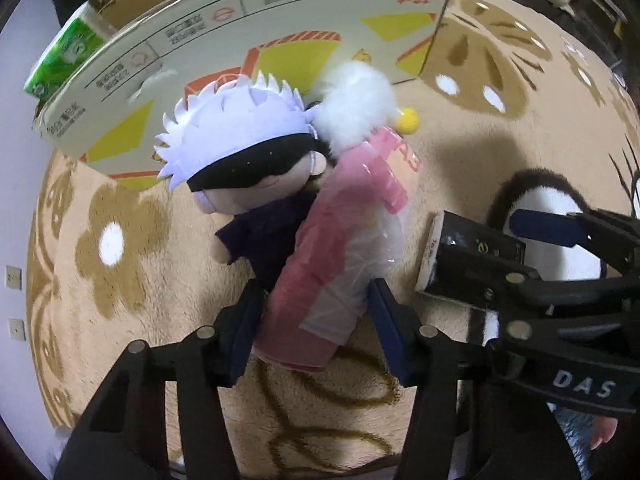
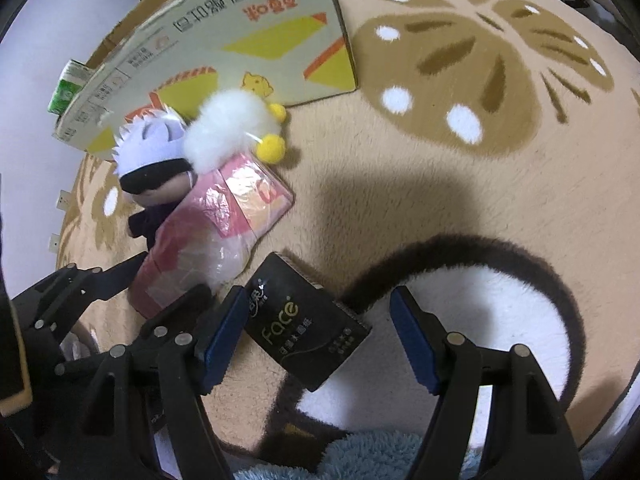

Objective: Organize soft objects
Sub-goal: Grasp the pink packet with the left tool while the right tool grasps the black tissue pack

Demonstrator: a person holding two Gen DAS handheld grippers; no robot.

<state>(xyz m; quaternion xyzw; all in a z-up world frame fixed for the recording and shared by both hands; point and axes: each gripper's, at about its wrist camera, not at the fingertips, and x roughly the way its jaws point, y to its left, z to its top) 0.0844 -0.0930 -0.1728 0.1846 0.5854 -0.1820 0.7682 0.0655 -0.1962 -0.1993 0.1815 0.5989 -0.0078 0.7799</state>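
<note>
Both wrist views look steeply down, close over the rug (image 1: 460, 168), sharing the cardboard box (image 2: 248, 44).

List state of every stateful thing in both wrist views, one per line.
left gripper: jaws open, straddling the pink pack, not clamped
right gripper: jaws open around the black tissue pack
pink pack: lying on the carpet, plastic-wrapped
black tissue pack: flat on the carpet, sealed
plush doll: lying against the pink pack
white fluffy toy: resting at the box
cardboard box: on its side
</note>
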